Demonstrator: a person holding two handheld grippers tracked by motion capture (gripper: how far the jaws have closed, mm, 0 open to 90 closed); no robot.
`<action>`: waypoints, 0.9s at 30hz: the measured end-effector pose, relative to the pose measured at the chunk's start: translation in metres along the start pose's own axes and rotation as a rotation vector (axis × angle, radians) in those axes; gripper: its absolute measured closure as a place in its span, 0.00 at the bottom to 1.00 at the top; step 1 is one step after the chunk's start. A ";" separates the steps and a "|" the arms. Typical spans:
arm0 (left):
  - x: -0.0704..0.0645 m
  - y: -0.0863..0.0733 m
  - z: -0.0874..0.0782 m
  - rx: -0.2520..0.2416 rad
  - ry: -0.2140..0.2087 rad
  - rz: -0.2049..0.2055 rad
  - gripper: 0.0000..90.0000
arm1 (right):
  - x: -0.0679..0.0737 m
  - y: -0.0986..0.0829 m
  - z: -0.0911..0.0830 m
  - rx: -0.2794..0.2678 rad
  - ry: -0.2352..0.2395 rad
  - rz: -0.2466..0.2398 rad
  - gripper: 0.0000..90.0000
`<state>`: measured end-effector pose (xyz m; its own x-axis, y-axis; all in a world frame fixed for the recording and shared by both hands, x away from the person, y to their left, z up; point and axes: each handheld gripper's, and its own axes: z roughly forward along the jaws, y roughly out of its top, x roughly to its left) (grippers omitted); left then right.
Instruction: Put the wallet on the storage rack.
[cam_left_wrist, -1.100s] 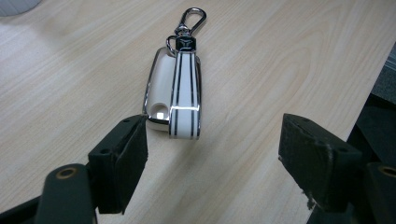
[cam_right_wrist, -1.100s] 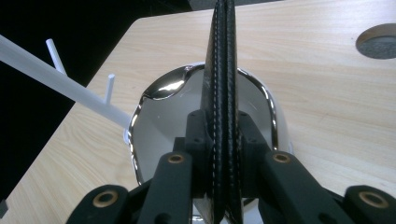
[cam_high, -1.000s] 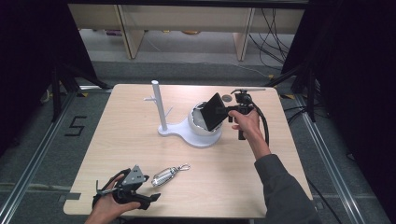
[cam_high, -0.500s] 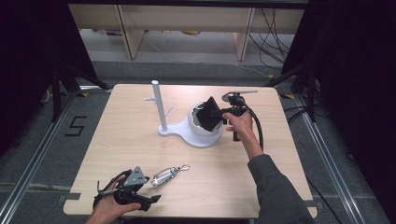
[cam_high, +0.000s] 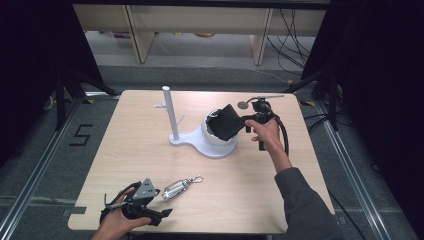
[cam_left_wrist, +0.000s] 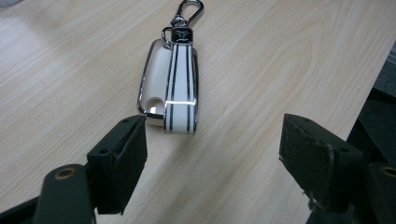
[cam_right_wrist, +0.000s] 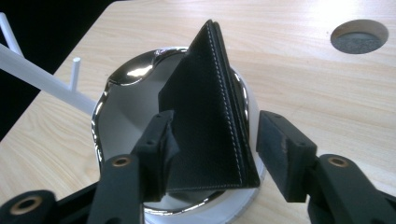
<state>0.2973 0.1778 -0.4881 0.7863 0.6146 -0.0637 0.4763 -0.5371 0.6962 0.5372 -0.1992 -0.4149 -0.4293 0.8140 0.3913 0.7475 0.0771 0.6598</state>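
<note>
The right gripper (cam_right_wrist: 212, 144) has its jaws apart around a wallet (cam_right_wrist: 210, 107) standing in the bowl (cam_right_wrist: 116, 107). Next, it should draw clear. The left gripper (cam_left_wrist: 210, 158), jaws wide, faces the key fob (cam_left_wrist: 173, 84) at twelve o'clock.

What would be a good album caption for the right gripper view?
Open tongs straddle a black leather wallet standing in a shiny bowl.

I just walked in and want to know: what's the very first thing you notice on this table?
The black leather wallet stands out first, propped in the shiny bowl of the white stand at mid-table, between the jaws of the right tongs; whether they grip it is unclear. Next is the white striped key fob lying near the front edge, just ahead of the open left tongs.
</note>
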 end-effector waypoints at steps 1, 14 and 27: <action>0.001 0.000 0.000 0.001 0.000 0.012 0.26 | 0.003 -0.001 -0.002 0.008 0.013 0.055 0.51; 0.005 0.001 -0.004 0.000 0.019 0.006 0.26 | 0.001 -0.022 -0.052 -0.073 -0.013 -0.055 0.42; 0.007 -0.002 -0.003 -0.001 0.019 0.000 0.26 | 0.009 -0.070 -0.077 -0.095 0.035 -0.125 0.38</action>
<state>0.3010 0.1850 -0.4873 0.7784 0.6257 -0.0500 0.4759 -0.5364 0.6970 0.4419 -0.2414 -0.4081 -0.5342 0.7811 0.3234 0.6369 0.1203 0.7615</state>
